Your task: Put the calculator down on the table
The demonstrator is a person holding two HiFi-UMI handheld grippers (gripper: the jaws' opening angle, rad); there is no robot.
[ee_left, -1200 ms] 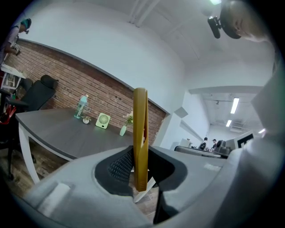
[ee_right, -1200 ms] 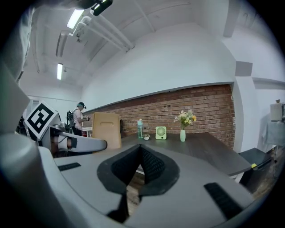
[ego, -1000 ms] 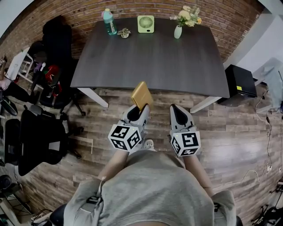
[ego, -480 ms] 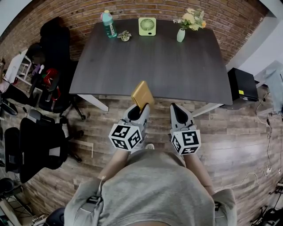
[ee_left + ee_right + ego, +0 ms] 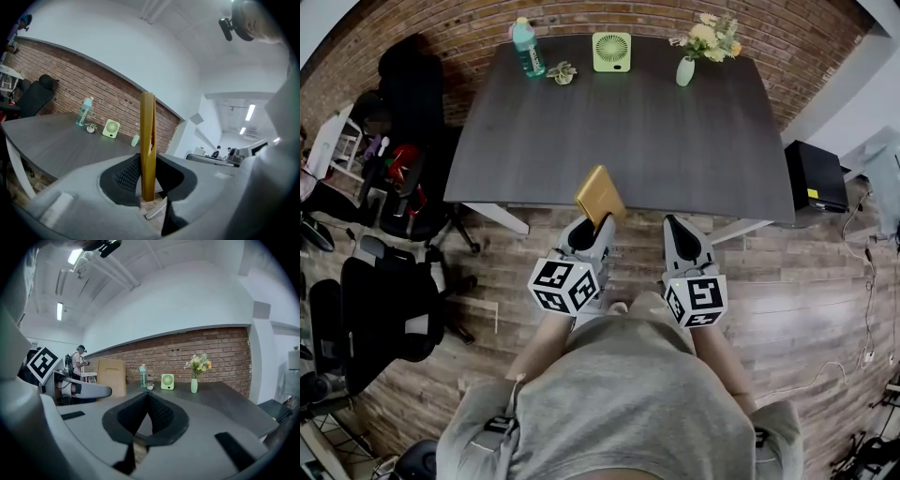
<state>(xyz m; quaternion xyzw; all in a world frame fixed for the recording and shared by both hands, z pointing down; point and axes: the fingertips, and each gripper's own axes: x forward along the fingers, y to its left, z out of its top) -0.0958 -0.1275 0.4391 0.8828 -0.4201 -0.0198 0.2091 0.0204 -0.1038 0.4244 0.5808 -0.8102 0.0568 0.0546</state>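
Observation:
A flat gold calculator (image 5: 600, 195) stands on edge between the jaws of my left gripper (image 5: 598, 223), which is shut on its lower end. Its upper end overlaps the near edge of the dark table (image 5: 628, 122). In the left gripper view the calculator (image 5: 147, 140) rises upright from the pads, thin edge toward the camera. My right gripper (image 5: 675, 225) hangs beside the left one over the wood floor, just short of the table edge. The right gripper (image 5: 147, 397) has its jaws meeting at the tips with nothing between them; the calculator (image 5: 111, 377) shows at its left.
Along the table's far side stand a green bottle (image 5: 525, 47), a small potted plant (image 5: 562, 71), a green fan (image 5: 610, 51) and a vase of flowers (image 5: 686, 67). Black office chairs (image 5: 394, 300) crowd the left; a black box (image 5: 814, 178) sits right of the table.
Both grippers have moved toward the table together. The table's near edge now lies under the calculator's upper end. The grip on the calculator is unchanged.

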